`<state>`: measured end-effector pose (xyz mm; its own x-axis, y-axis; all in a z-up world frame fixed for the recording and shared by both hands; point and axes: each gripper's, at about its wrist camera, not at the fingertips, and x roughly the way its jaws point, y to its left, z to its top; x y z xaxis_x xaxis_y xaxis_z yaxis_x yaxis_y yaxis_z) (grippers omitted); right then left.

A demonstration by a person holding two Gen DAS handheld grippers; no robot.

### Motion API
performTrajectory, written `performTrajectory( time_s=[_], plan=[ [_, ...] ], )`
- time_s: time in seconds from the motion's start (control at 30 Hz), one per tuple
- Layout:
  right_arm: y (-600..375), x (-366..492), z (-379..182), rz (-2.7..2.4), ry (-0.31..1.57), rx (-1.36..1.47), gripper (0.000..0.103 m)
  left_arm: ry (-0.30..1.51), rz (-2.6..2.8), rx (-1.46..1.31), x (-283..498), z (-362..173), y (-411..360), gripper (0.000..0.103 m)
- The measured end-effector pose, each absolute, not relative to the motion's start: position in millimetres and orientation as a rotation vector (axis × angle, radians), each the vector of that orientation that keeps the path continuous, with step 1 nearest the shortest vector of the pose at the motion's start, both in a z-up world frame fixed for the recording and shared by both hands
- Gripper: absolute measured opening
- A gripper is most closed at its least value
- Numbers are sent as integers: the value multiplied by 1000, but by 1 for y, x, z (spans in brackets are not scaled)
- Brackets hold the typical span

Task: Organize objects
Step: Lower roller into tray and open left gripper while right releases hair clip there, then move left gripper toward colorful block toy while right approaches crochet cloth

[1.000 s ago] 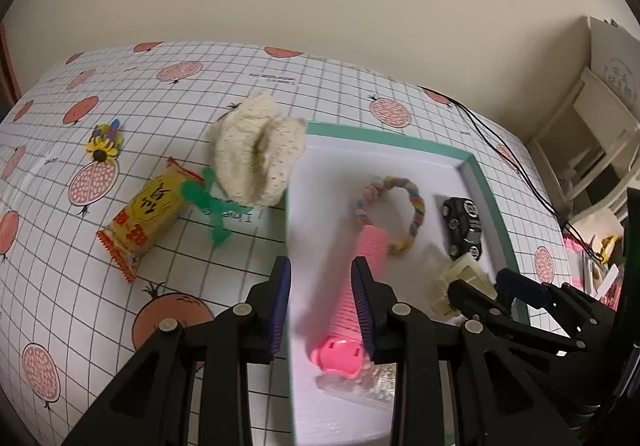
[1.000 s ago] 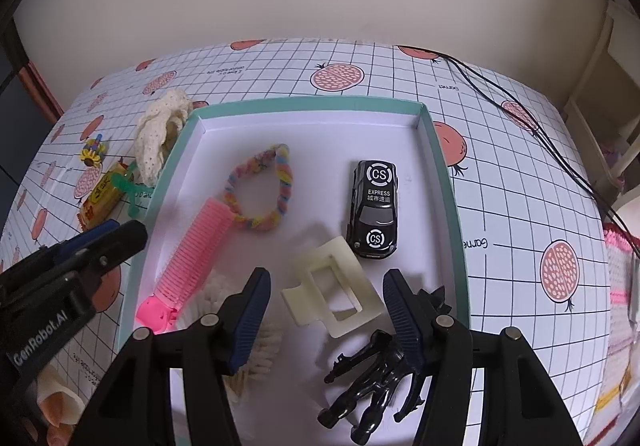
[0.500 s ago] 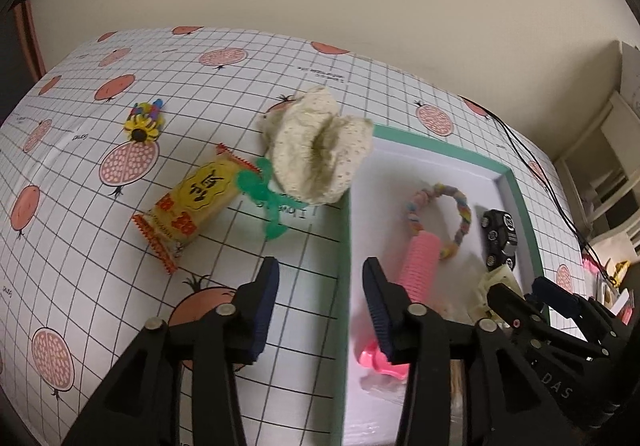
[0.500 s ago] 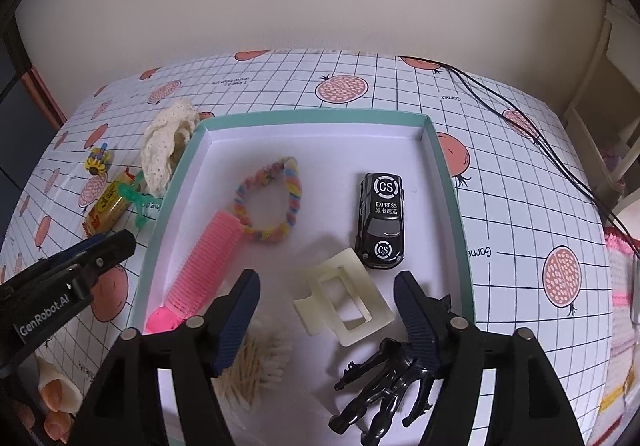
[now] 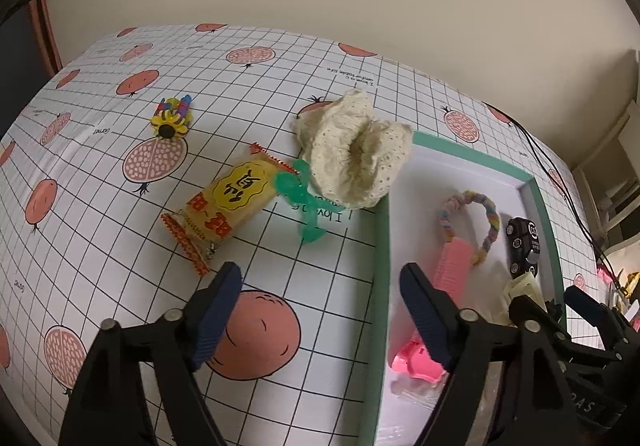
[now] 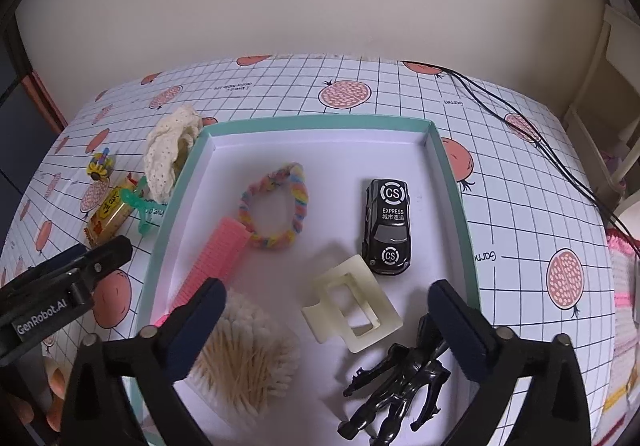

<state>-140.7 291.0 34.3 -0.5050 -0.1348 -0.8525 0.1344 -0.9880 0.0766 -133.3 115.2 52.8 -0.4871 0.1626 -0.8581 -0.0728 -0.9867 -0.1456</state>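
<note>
Since the earlier frames the left gripper (image 5: 320,310) has shifted left off the tray and spread its jaws wide; it holds nothing and straddles the tray's (image 5: 382,246) green left rim at lower centre of its view. Just above it lie a yellow snack packet (image 5: 224,206), a green clip (image 5: 302,202) and a cream scrunchie (image 5: 352,154); a small flower clip (image 5: 172,118) sits upper left. The right gripper (image 6: 330,326), equally wide and empty, hangs over a cream claw clip (image 6: 352,306). Outward lie cotton swabs (image 6: 244,358), a black claw clip (image 6: 396,390), a pink comb (image 6: 216,258), a rainbow hair tie (image 6: 276,206) and a toy car (image 6: 388,226).
</note>
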Motion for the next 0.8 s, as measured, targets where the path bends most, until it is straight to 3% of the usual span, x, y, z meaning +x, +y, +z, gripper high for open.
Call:
performTrajectory(
  time_s=[0.2,0.8],
  plan=[
    [290,-141,35,-2613,5,1469,103,-171,2623,-1511,-135,53,106,103],
    [283,-141,34,-2609,6,1476,103,-188,2640,-1502,-138,57,92,103]
  ],
)
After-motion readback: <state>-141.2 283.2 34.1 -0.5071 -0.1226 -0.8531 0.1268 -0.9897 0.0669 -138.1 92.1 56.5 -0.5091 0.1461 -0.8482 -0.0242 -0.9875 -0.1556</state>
